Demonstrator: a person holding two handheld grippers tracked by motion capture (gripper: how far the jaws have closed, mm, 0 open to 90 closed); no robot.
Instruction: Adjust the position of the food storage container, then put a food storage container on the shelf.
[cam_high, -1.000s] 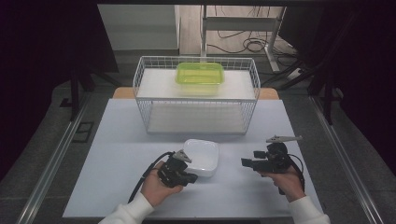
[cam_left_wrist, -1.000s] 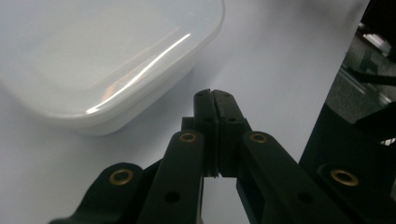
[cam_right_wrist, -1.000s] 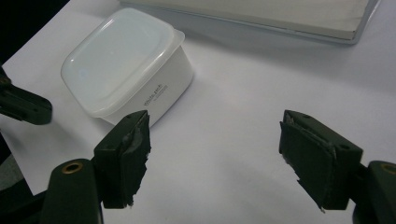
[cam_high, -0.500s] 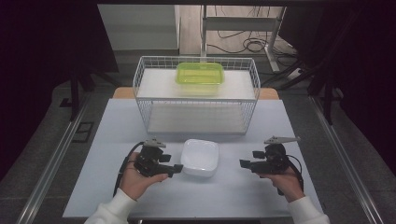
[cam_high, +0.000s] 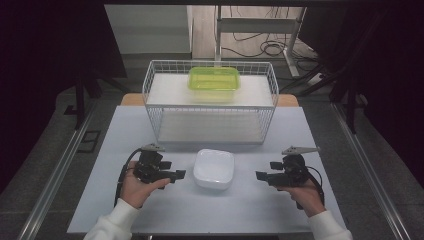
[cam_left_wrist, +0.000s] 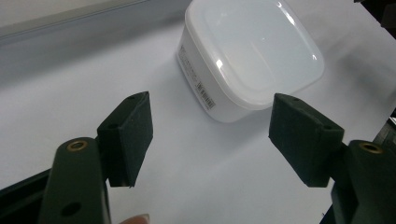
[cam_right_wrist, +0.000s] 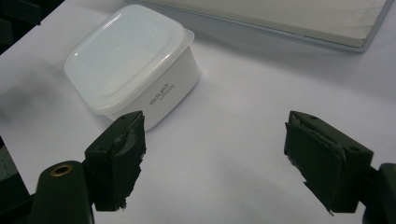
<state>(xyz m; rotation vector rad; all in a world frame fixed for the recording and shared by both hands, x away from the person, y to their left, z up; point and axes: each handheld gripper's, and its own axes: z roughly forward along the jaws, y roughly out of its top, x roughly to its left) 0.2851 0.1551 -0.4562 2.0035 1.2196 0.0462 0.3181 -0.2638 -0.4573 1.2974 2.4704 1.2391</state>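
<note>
Both pairs of jaws are wide open with nothing in them. The left gripper (cam_high: 170, 175) has just been opening, and only bare table shows between its pads. The right gripper (cam_high: 264, 176) gapes the same way, its pads a bit frayed at the edges.

One white lidded container (cam_high: 214, 168) sits on the white table (cam_high: 250, 210) between the two grippers, near each but touching neither. There's small print on its side wall that's too tiny to read, and in the left gripper view its far corner is cut off by the frame edge.

Behind it stands one wire basket (cam_high: 210, 107), and one green lidded container (cam_high: 213, 80) rests on its upper shelf. You can't really see what's inside the green one through the lid.

Two hands and two white sleeves come in from the bottom edge, with the forearms cut off there. The room around the table is mostly dark.
</note>
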